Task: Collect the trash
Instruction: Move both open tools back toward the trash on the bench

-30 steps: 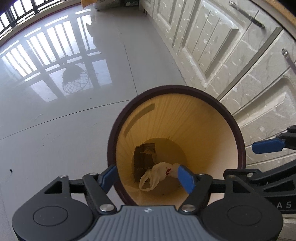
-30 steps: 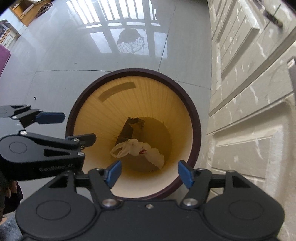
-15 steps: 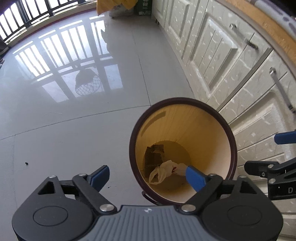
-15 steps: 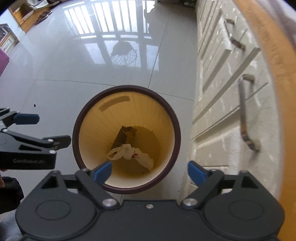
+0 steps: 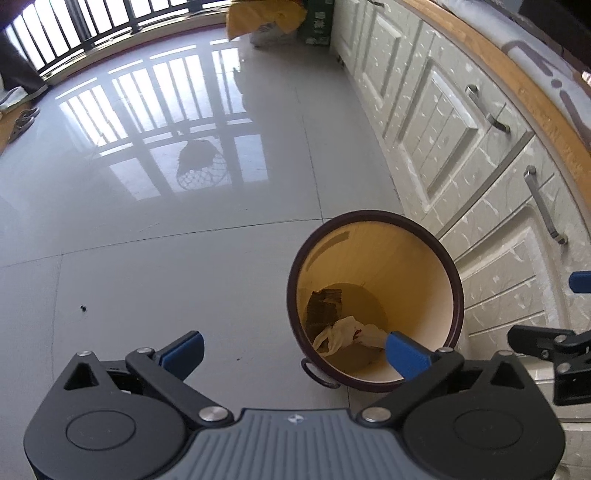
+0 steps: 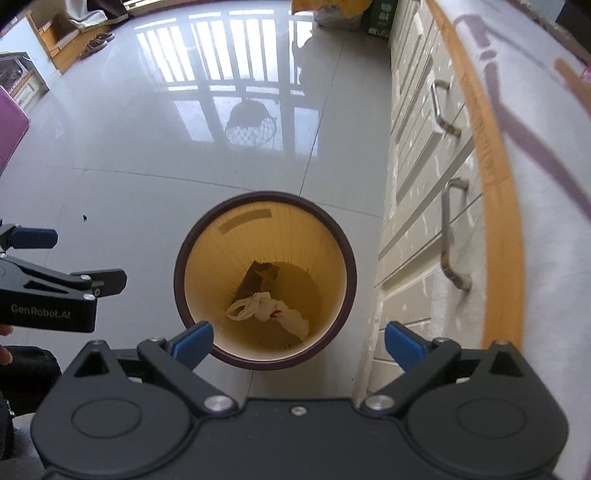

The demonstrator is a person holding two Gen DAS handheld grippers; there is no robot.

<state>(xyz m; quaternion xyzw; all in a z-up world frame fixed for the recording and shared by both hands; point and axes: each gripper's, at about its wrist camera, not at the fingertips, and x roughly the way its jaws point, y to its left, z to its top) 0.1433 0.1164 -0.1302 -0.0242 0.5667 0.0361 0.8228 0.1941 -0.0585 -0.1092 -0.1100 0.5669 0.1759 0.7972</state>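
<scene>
A round bin (image 5: 372,214) (image 6: 266,194) with a dark rim and yellow inside stands on the floor beside the cabinets. At its bottom lie a crumpled white plastic bag (image 5: 343,330) (image 6: 266,308) and a brown piece of cardboard (image 5: 325,302) (image 6: 258,280). My left gripper (image 5: 295,350) hangs high over the bin's left edge. Its jaws are opening and nothing is between them. My right gripper (image 6: 299,343) hovers above the bin's near rim, its jaws also opening and holding nothing. Each gripper shows at the edge of the other's view.
White cabinet doors (image 5: 443,122) (image 6: 417,206) with metal handles run along the right under a wood-edged counter (image 6: 495,184). Glossy grey floor (image 5: 166,240) spreads to the left, with a dark speck (image 5: 83,307). Bags (image 5: 266,18) sit at the far end.
Both grippers rose away from the bin, which now looks smaller, and their jaws spread wider. The bag and cardboard stayed at the bin's bottom.
</scene>
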